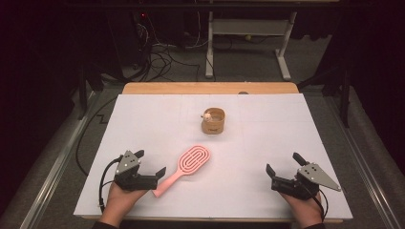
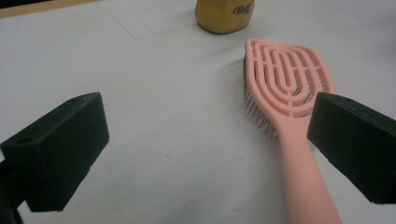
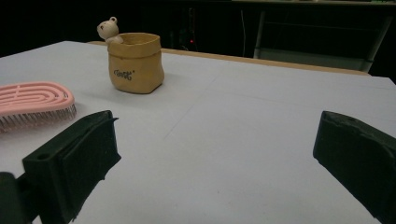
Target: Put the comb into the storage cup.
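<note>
Pink brush is laid flat on the white worktop, bristles down, handle angled toward the left hand-held gripper. Left jaws are spread wide, nothing gripped; the handle is seen just beside the right-hand jaw in the left gripper view. Right hand-held gripper is held wide open, well apart from the brush. Tan pot with a bear figure is set farther back

Pink vented hairbrush, bristles down, flat on table, handle twd near-left
</note>
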A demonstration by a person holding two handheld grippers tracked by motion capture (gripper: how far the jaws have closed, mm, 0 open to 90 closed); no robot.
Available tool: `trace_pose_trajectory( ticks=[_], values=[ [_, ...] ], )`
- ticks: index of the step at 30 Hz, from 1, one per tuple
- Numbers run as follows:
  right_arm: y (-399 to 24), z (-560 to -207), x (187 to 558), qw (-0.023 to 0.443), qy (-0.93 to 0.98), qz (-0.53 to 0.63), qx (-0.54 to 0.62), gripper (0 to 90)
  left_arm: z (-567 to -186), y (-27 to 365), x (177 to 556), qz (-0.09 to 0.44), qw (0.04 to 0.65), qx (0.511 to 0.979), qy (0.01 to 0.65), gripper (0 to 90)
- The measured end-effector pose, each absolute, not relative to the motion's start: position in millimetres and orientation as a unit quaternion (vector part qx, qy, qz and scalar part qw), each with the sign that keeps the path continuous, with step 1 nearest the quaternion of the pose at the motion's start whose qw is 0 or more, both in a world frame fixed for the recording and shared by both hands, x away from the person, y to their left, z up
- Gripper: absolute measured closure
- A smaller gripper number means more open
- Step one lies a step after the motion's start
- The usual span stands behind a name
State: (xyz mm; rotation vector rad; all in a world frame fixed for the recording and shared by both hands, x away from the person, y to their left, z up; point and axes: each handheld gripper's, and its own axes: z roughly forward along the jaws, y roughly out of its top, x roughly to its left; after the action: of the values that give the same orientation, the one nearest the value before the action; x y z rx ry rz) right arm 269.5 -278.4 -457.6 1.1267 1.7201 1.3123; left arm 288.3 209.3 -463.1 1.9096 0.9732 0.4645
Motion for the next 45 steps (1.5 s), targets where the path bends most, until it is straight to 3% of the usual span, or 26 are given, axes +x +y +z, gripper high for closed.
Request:
trace_pose_trajectory(
  ticks=[19, 45],
  values=[
    [-278, -459, 269, 0.345, 0.667, 0.502, 0.429, 0.4, -473, 202, 295, 0.148, 0.399, 0.811, 0.402, 0.0],
    [-283, -456, 268, 0.348, 0.657, 0.507, 0.436, 0.4, -422, 162, 307, 0.150, 0.432, 0.804, 0.381, 0.0]
  ],
)
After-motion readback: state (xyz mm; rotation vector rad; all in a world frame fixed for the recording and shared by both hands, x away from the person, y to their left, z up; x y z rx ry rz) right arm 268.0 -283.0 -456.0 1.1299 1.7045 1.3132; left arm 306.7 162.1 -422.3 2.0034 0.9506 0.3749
